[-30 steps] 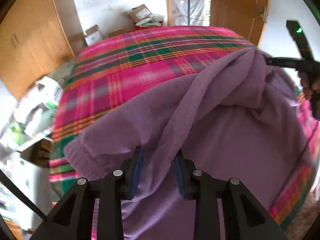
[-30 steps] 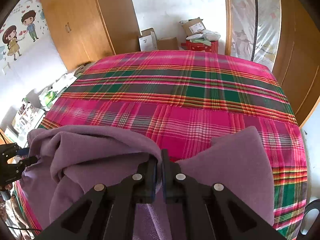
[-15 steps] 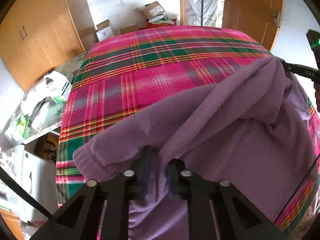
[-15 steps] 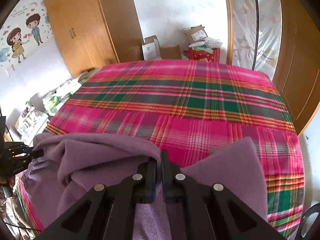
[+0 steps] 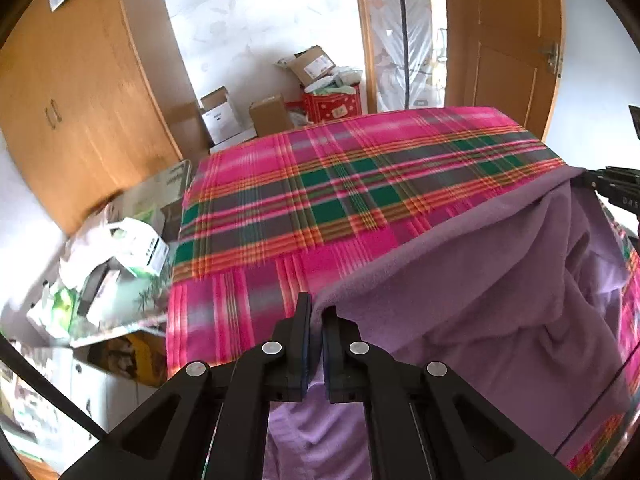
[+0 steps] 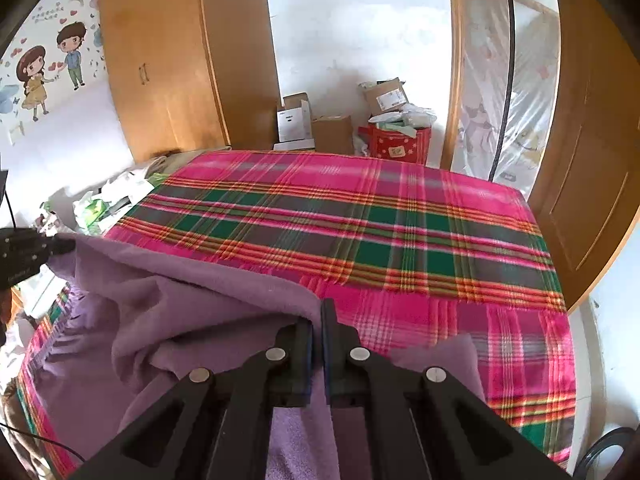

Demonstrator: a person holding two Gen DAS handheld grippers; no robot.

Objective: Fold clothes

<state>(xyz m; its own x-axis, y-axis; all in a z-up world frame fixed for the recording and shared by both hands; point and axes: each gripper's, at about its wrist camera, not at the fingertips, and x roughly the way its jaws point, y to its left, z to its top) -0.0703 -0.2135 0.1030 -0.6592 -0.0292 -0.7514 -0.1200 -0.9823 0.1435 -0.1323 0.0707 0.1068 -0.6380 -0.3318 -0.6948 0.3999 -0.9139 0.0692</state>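
1. Left tongs (image 5: 316, 320), bottom centre of their frame, are clenched on the purple garment (image 5: 480, 300).
2. Right tongs (image 6: 318, 320) grip its other top corner.
3. The garment hangs stretched between them over the plaid bed (image 6: 360, 232).

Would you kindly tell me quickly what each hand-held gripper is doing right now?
Left hand-held gripper: closed, holding the purple garment's edge.
Right hand-held gripper: closed, holding the same garment's edge.

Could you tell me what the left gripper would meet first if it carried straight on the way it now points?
Probably the plaid bedspread: the left gripper, shut on the purple garment, points down over open cover, though depth is hard to judge.
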